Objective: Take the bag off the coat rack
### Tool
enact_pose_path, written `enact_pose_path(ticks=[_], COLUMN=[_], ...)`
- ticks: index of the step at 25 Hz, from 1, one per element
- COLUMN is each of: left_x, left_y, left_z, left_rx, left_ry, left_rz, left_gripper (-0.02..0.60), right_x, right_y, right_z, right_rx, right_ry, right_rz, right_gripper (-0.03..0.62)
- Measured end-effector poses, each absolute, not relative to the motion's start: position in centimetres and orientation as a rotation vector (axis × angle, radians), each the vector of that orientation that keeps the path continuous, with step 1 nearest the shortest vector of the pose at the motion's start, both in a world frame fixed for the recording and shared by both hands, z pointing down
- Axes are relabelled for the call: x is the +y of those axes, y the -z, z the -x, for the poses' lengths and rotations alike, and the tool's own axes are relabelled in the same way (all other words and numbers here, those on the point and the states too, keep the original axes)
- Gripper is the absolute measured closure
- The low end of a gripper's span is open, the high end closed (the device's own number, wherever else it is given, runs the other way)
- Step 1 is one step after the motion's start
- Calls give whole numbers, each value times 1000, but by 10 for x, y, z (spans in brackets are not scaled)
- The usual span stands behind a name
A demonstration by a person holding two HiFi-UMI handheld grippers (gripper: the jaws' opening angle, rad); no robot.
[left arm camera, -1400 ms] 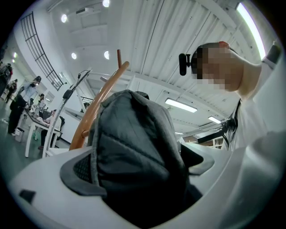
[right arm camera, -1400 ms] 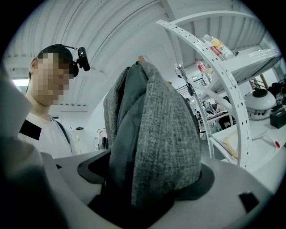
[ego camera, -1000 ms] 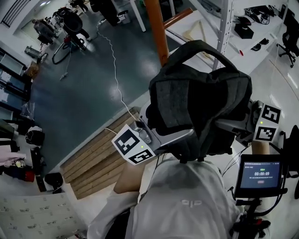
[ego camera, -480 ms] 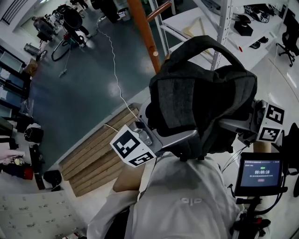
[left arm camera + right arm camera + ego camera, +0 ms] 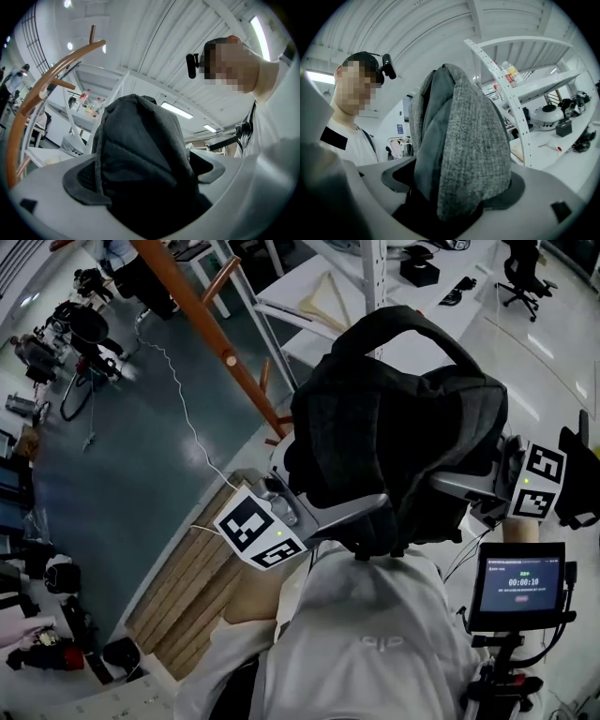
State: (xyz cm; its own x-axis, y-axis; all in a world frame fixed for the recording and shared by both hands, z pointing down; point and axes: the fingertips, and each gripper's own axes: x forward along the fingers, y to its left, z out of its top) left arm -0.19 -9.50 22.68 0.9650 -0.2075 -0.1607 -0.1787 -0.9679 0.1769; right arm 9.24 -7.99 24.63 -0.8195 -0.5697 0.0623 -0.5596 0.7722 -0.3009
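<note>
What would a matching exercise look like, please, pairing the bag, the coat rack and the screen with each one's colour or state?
Things:
1. bag
2. coat rack
3. screen

Descriptions:
A. orange-brown wood
B. lit, showing a timer
C. dark grey, clamped between the left gripper and the right gripper

Pairs: 1-C, 2-A, 3-B

head: steeply down | left/right views: upward, close | shared: bag [image 5: 394, 418]
</note>
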Motion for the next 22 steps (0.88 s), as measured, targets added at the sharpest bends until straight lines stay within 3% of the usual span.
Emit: enact_pose_path(ticks=[4, 16, 22], left_x=[-77, -75, -21], left_y=[-223, -263, -276], left_z=[0, -112, -145], left_rx=[-114, 516, 717], left_ry=[263, 95, 22], left_rz=[-2943, -2809, -2748], left_gripper=[29, 29, 29], right_x=[-50, -10, 54], right_y=[-242, -284, -300], right_z=[-92, -181, -203], right_rx=[2855, 2438, 2269], right_ry=[487, 568, 579], right_rz=[1104, 1652, 1793], right_gripper=[155, 155, 155])
